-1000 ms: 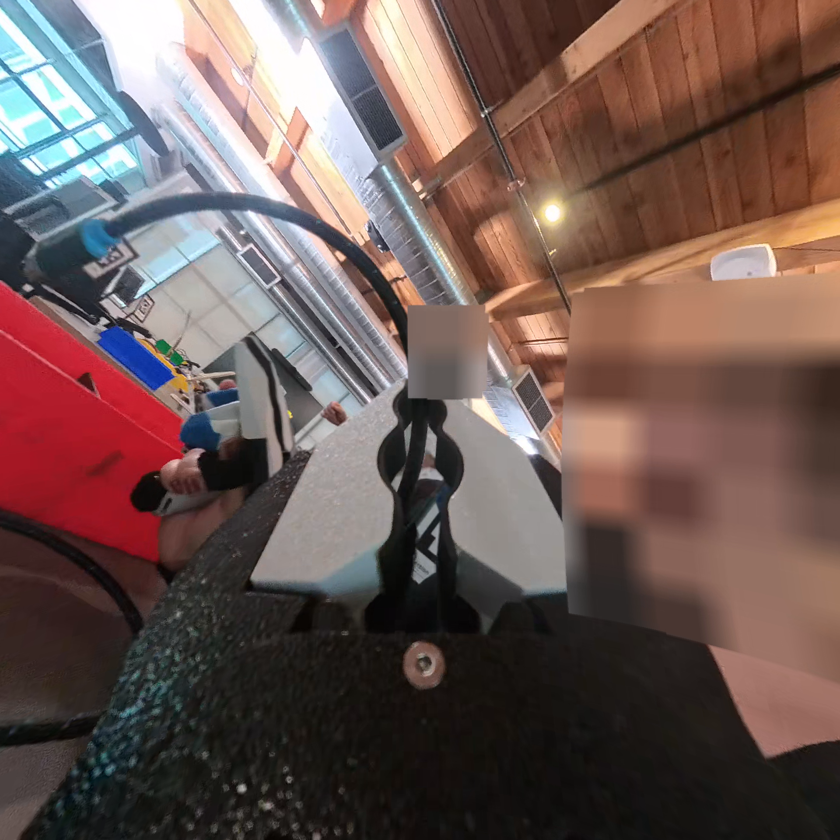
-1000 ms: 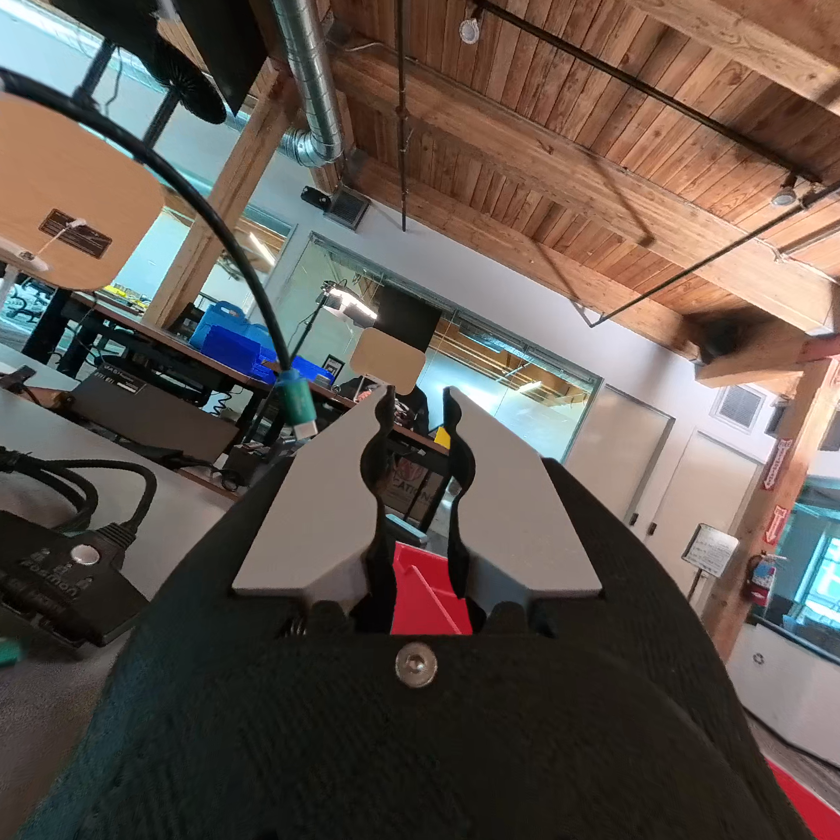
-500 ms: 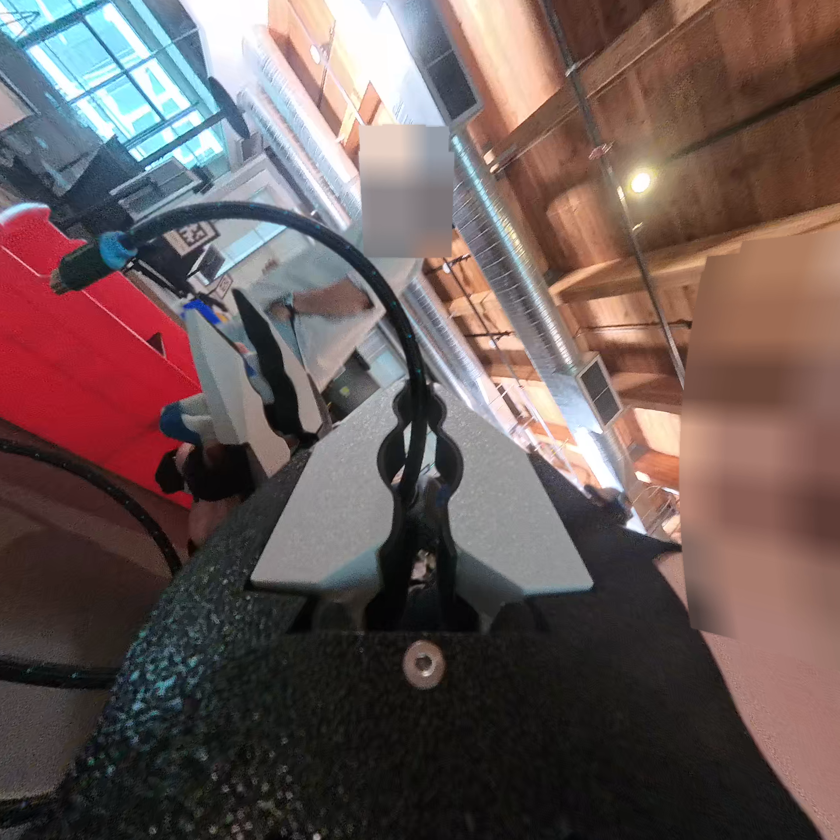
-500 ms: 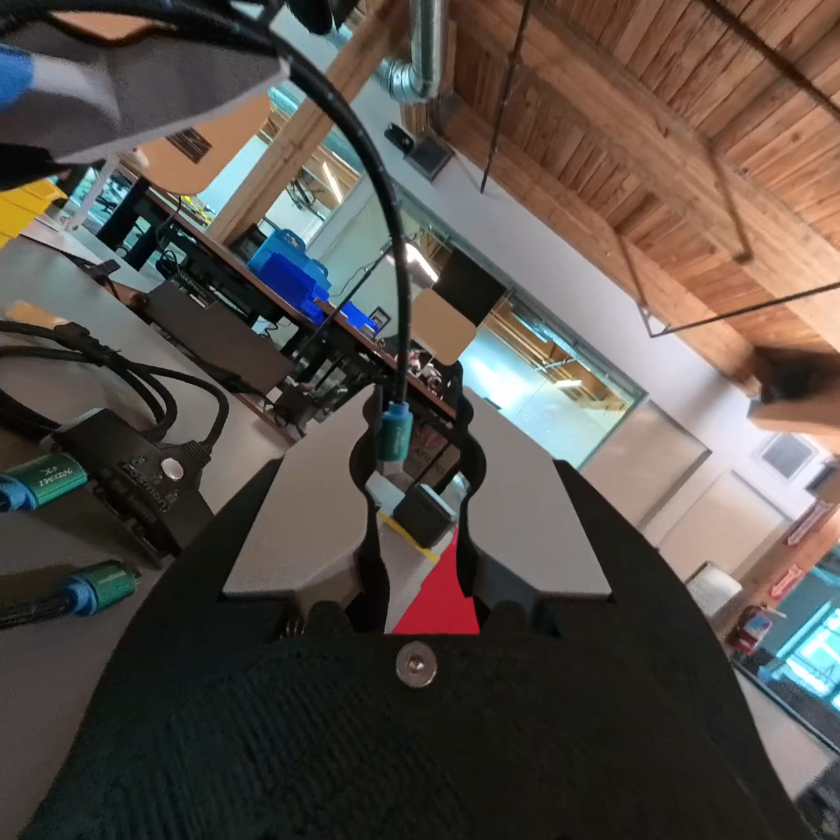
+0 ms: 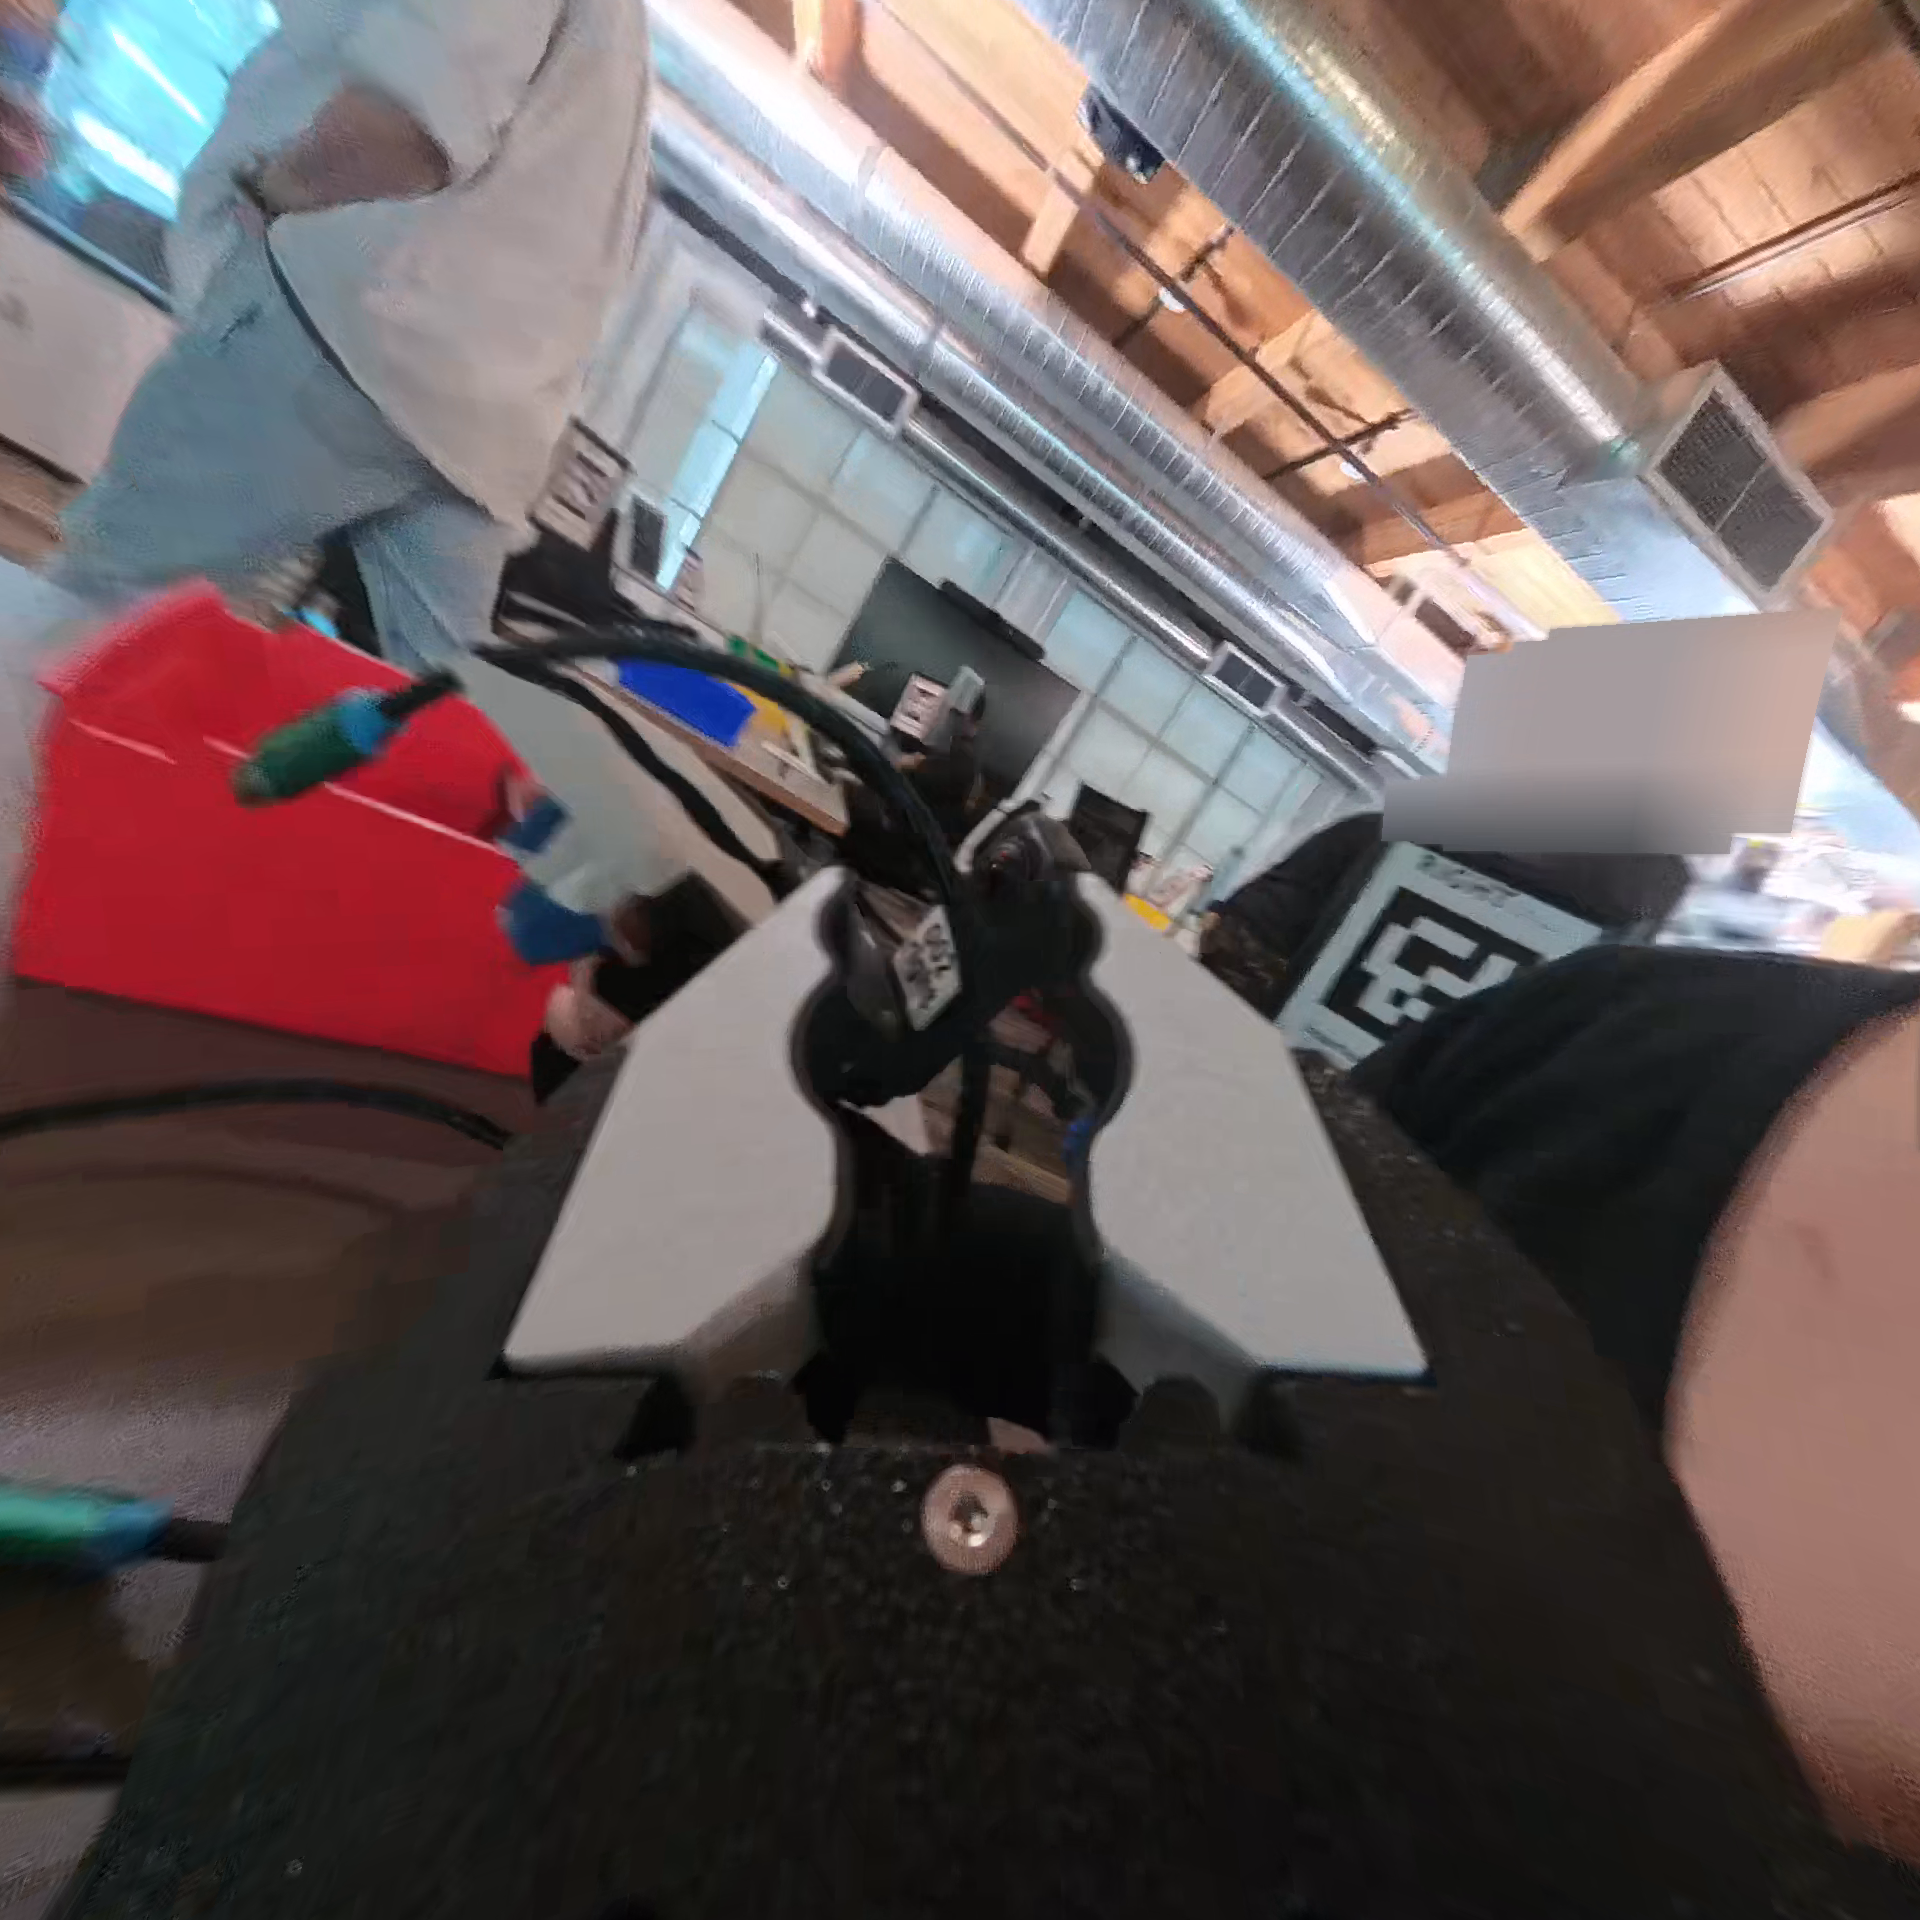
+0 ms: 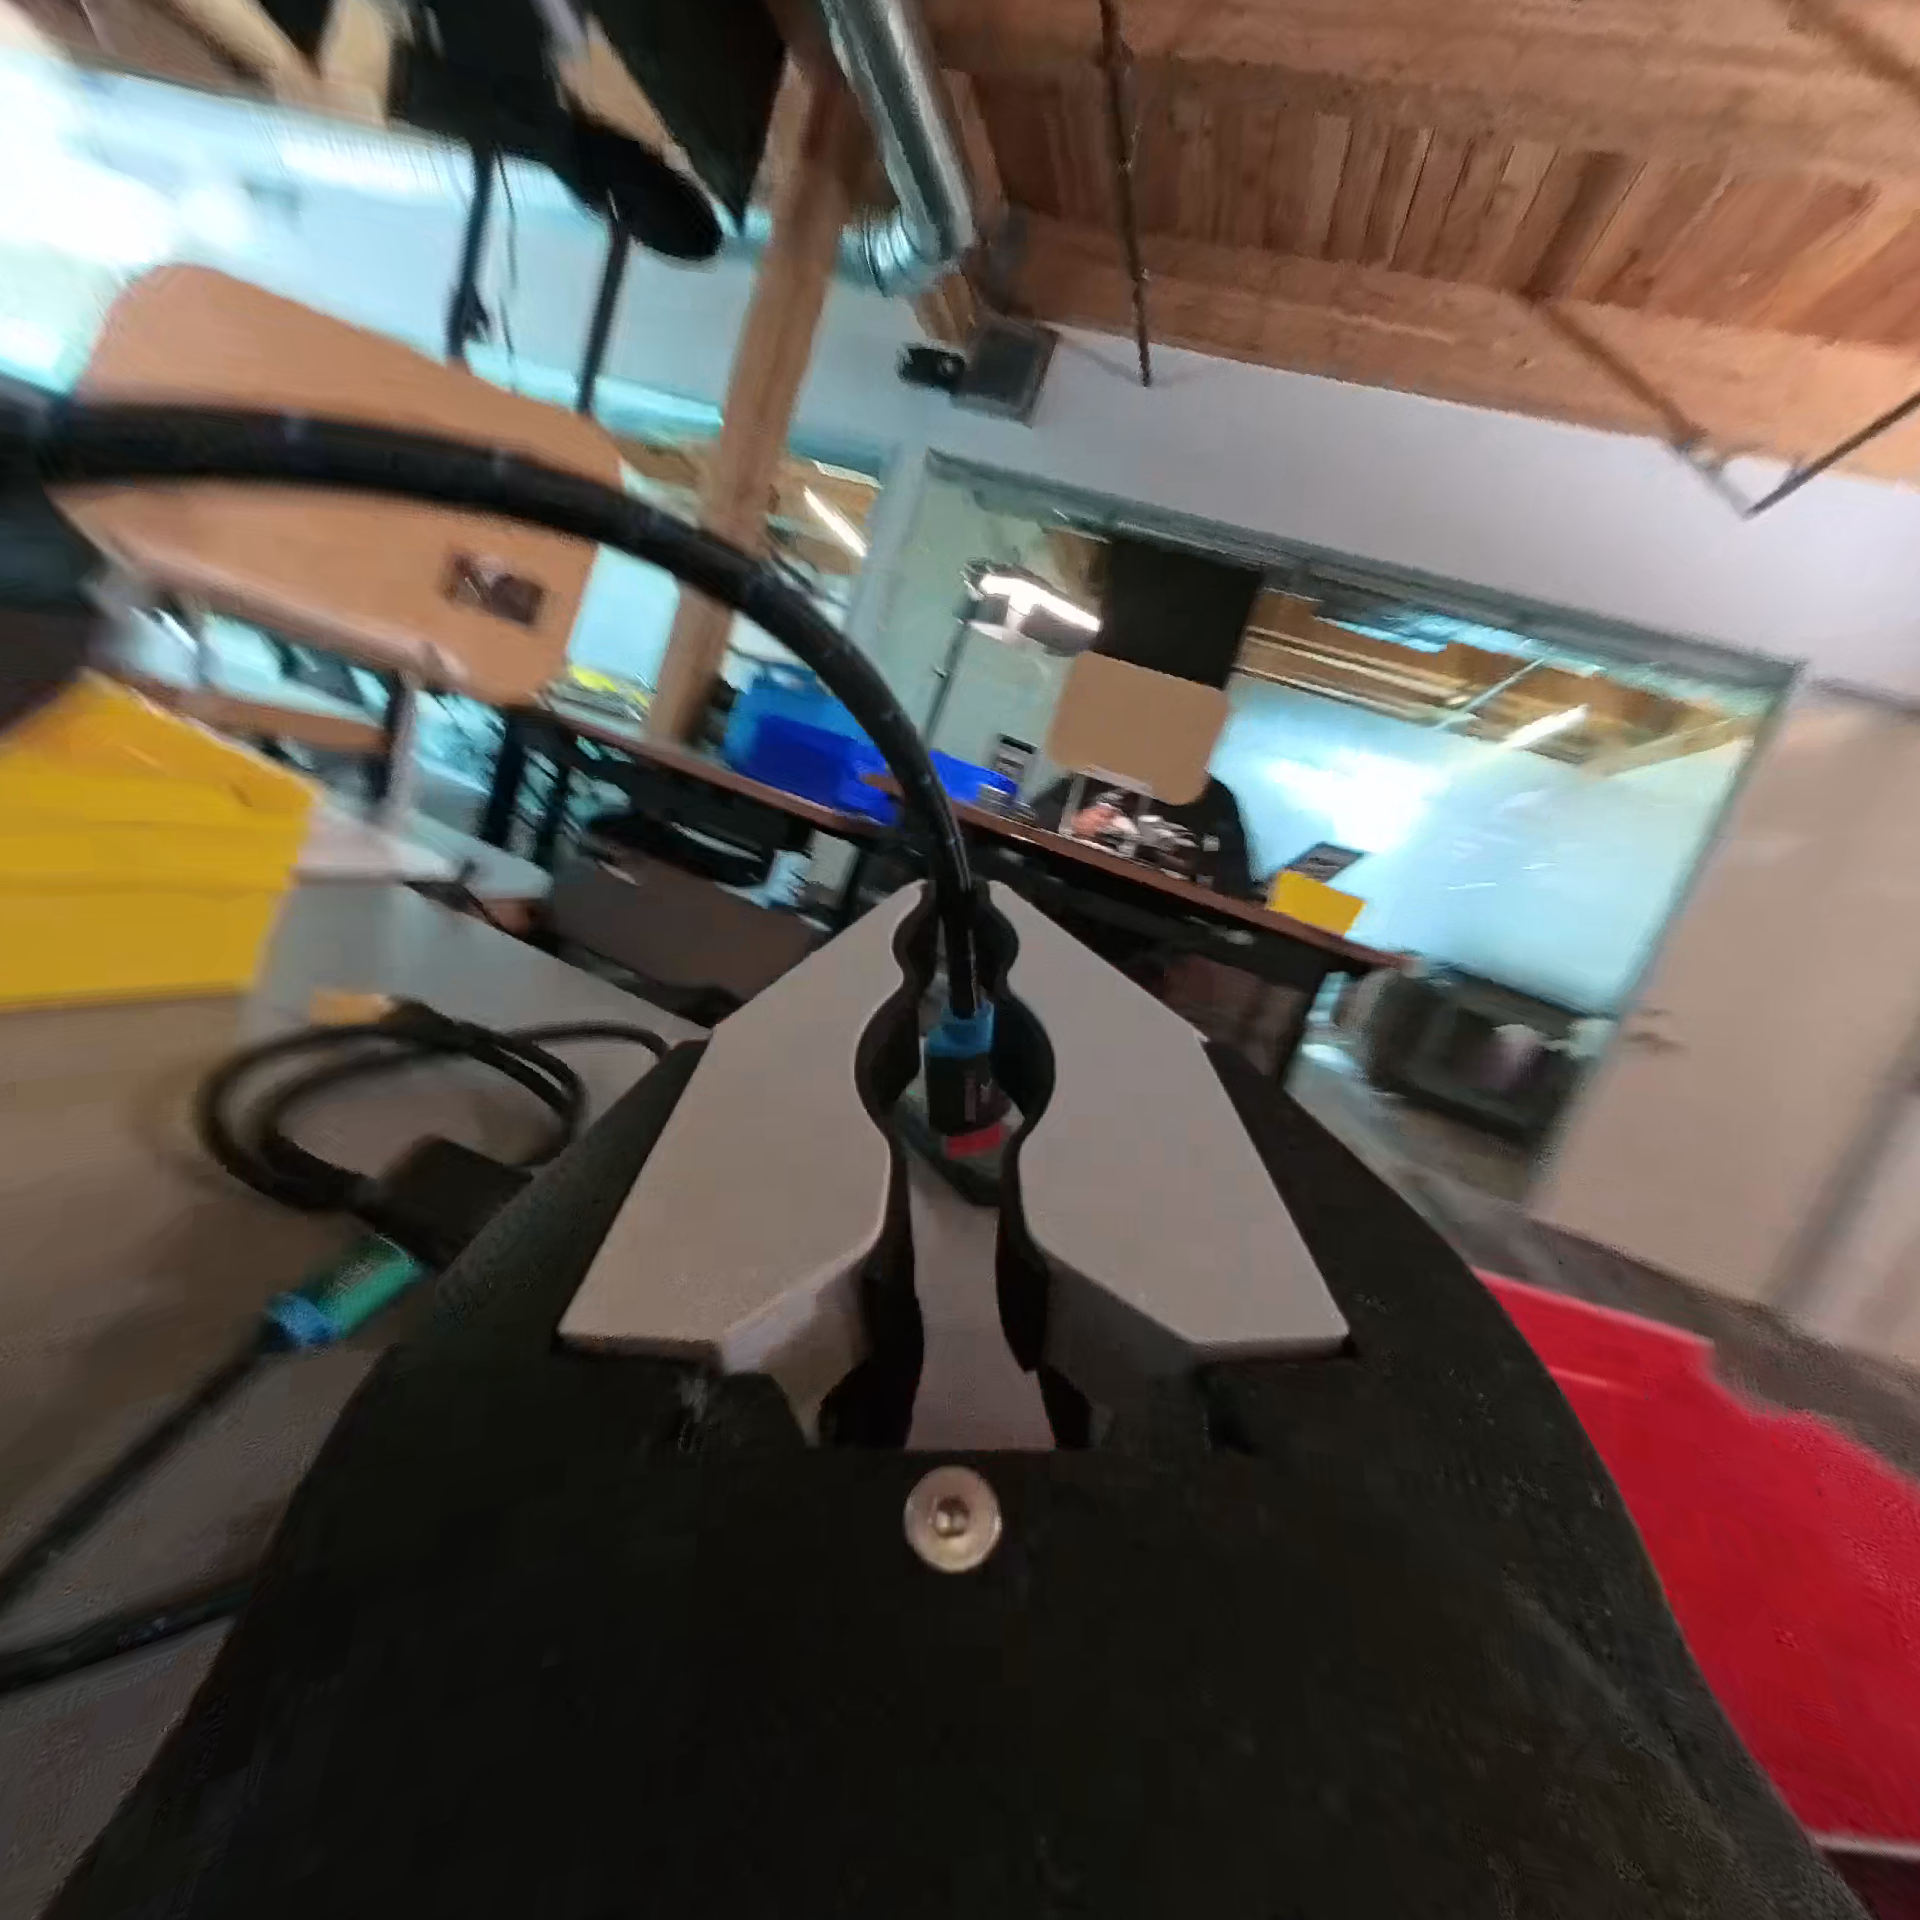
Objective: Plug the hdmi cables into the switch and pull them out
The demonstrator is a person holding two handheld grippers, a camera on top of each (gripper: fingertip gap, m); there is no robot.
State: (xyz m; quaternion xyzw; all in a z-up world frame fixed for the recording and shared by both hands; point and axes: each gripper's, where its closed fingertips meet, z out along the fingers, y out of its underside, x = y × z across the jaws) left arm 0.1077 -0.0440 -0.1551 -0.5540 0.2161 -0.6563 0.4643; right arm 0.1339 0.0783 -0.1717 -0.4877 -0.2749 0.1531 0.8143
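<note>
**Cable passed to the right tongs**

While the left tongs [image 5: 961,914] stood spread, a black cable [image 5: 961,1101] ran up through the wide gap between their grey fingers [image 5: 717,1091], and neither pad pressed on it. Just beyond their tips a dark device with a small white label [image 5: 925,971] sat in the opening; motion blur made it hard to say what it was.

The right tongs [image 6: 961,914] were pressed together on the black HDMI cable [image 6: 961,956], pinching the cord right above its blue collar [image 6: 961,1039], with the dark plug [image 6: 966,1101] hanging between the finger hollows below the tips. From the pinch the cord arched up and away to the left.

To the left of the right tongs, on the grey table [image 6: 125,1299], lay a green-and-blue plug [image 6: 348,1283] beside the black switch [image 6: 436,1184] and looped cords. Farther left stood a yellow bin [image 6: 135,852]; low to the right, a red bin [image 6: 1714,1475]. Beyond the tips, a long desk [image 6: 1143,862] carried blue bins [image 6: 821,743].
</note>
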